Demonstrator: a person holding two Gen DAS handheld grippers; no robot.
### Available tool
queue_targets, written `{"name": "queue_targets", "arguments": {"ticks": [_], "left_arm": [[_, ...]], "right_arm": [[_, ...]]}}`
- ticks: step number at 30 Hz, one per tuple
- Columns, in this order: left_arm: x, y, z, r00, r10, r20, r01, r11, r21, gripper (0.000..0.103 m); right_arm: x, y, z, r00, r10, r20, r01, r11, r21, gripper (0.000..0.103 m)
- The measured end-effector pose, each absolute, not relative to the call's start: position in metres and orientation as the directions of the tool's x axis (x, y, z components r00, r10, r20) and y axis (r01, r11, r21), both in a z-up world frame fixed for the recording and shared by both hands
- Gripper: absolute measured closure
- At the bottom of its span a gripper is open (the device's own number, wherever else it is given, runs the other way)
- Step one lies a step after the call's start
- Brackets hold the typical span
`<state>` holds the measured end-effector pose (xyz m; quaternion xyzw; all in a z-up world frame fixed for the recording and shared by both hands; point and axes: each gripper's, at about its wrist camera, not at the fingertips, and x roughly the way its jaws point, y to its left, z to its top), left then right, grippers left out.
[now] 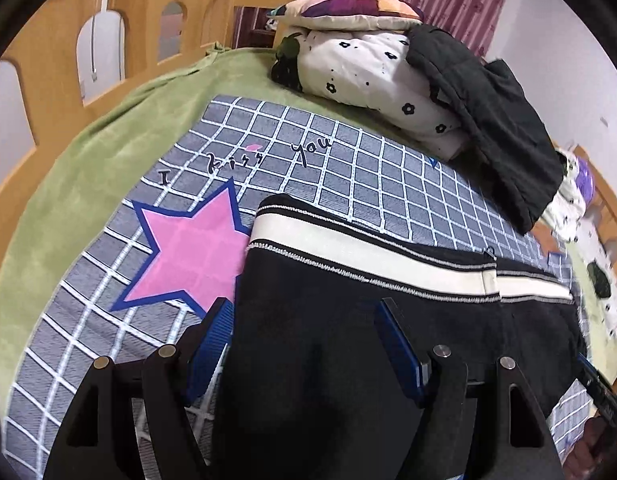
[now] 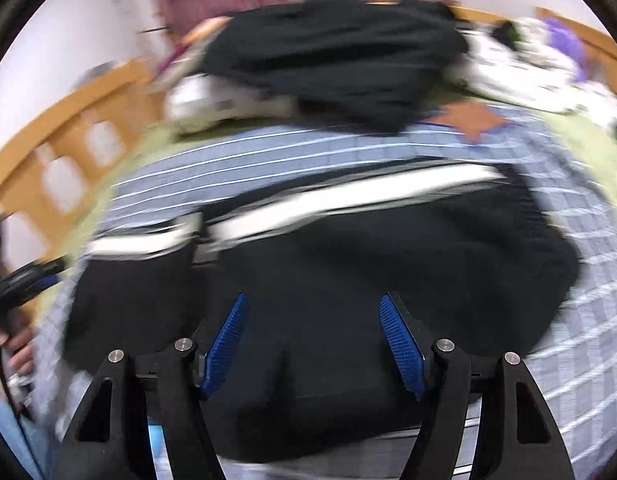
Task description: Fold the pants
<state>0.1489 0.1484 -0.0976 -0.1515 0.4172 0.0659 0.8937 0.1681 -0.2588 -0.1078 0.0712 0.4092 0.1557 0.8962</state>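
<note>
Black pants (image 1: 348,320) with a white side stripe (image 1: 348,252) lie folded on a grey checked bedspread (image 1: 348,160). My left gripper (image 1: 304,312) is open just above the pants' left end, one finger over the bedspread beside a pink star (image 1: 188,248), the other over black cloth. In the blurred right wrist view the same pants (image 2: 348,260) lie flat, and my right gripper (image 2: 312,304) is open and empty above their near part. The left gripper (image 2: 24,280) and a hand show at that view's left edge.
A rolled white flowered quilt (image 1: 368,76) with a pillow and a dark garment (image 1: 496,120) on it sits at the far end of the bed. A green blanket (image 1: 80,176) lies under the bedspread. Wooden bed rails (image 1: 48,92) run along the left and right sides.
</note>
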Motion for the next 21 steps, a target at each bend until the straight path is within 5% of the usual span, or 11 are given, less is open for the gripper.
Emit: {"name": "queue_targets", "arguments": {"ticks": [7, 12, 16, 21], "left_arm": [[0.13, 0.167, -0.086, 0.661, -0.054, -0.748, -0.22, 0.939, -0.263, 0.032], [0.119, 0.176, -0.074, 0.696, 0.096, -0.711, -0.248, 0.962, -0.114, 0.032], [0.113, 0.18, -0.069, 0.716, 0.126, -0.687, -0.23, 0.971, -0.061, 0.032], [0.117, 0.185, -0.077, 0.699, 0.079, -0.711, -0.214, 0.971, -0.103, 0.032]], "right_arm": [[0.153, -0.141, -0.138, 0.51, 0.359, -0.782, -0.41, 0.901, 0.146, 0.035], [0.151, -0.132, -0.177, 0.467, 0.347, -0.813, -0.344, 0.919, 0.195, 0.079], [0.144, -0.175, -0.162, 0.392, 0.638, -0.663, -0.32, 0.77, 0.551, 0.083], [0.133, -0.159, -0.19, 0.426, 0.479, -0.767, -0.319, 0.873, 0.368, 0.079]]}}
